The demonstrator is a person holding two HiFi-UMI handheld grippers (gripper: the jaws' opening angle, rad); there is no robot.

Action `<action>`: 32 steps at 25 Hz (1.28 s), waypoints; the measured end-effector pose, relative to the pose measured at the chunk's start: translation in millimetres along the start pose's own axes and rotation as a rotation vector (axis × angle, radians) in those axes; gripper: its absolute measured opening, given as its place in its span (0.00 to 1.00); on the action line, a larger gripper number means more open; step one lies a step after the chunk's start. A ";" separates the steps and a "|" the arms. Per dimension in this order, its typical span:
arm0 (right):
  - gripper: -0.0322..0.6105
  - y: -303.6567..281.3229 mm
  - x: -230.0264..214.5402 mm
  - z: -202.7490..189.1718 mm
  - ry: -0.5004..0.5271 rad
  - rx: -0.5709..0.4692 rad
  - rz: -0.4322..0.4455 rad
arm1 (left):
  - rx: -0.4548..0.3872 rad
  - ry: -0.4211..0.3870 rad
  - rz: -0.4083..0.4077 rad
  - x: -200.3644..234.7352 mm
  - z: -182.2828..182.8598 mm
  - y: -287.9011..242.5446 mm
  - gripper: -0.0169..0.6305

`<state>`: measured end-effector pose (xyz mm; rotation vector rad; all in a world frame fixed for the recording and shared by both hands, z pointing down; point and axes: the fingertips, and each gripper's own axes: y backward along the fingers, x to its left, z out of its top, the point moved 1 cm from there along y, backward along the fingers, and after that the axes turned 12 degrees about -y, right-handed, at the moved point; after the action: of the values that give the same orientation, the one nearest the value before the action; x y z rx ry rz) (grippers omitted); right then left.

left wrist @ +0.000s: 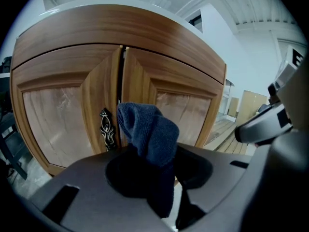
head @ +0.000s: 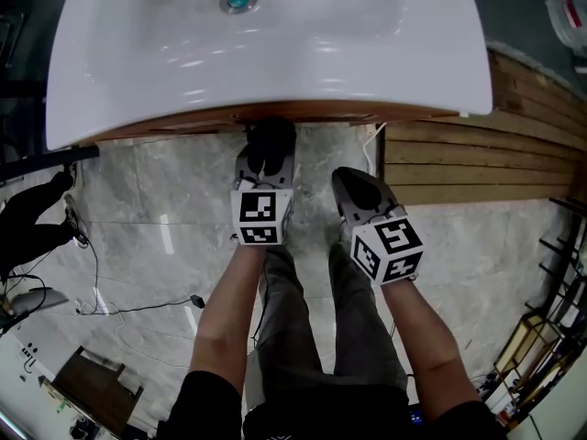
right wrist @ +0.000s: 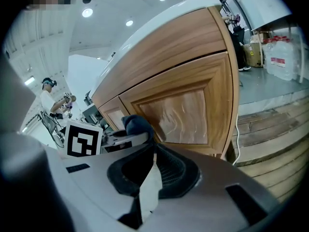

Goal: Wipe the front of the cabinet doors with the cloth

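Left gripper [left wrist: 159,170]: fingers clamped the dark blue terry cloth [left wrist: 148,129] near the brown wooden cabinet doors [left wrist: 63,115].
Right gripper [right wrist: 153,154]: fingers were closed, empty.

The head view looks steeply down from above the cabinet [head: 312,112], its front hidden under the white basin [head: 275,53]. The left gripper view sits low, close before the cabinet's doors [left wrist: 120,95], squarely facing their seam. The right gripper view faces the cabinet slantwise from its right, farther off; both gripper views share the right door [right wrist: 186,110] and the cloth [left wrist: 147,129].
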<state>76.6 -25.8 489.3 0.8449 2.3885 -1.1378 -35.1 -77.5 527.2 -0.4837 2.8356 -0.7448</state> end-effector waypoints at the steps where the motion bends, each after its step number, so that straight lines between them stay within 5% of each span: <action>1: 0.12 0.5 -1.3 0.3 0.000 -0.001 -0.001 | -0.003 -0.003 -0.004 -2.7 1.7 -2.0 0.23; 32: 0.12 79.7 -102.2 -2.1 -0.112 -0.100 -0.121 | -0.062 -0.141 -0.262 -168.1 61.3 -64.7 0.23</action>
<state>205.6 -21.4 500.8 0.5956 2.4078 -1.0704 153.8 -99.2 520.5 -0.8930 2.7001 -0.6368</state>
